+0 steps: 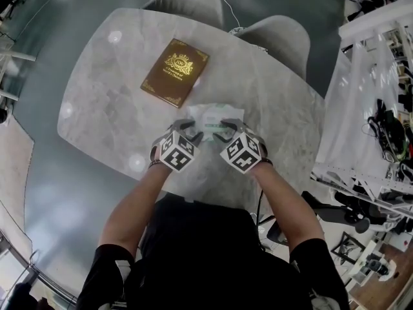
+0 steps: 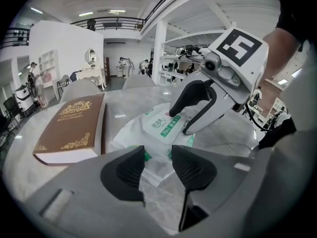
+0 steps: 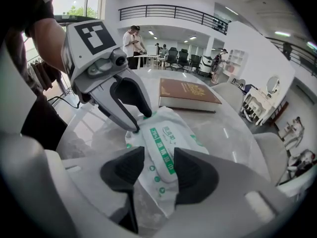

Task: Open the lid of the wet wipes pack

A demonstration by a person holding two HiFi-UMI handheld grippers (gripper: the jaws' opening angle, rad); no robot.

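Two hand-held grippers flank a wet wipes pack (image 1: 210,118) lying flat on a marble table (image 1: 103,108), just on the person's side of a brown book (image 1: 175,72), w/ a strip of bare tabletop between pack & book. L gripper (image 2: 157,155) and R gripper (image 3: 158,162) both have jaws spread and nothing clamped. Each points down at an opposite end of the pack, further from the book than the pack itself. The lid (image 3: 166,150) looks flat and unopened. Step in hand, by the look of it: pre-grasp. Next move prob. calls for one gripper to pin the pack's body while the other nips the lid's free edge & peels it up. It's a thin flap, so a shallow, exact pinch is needed.
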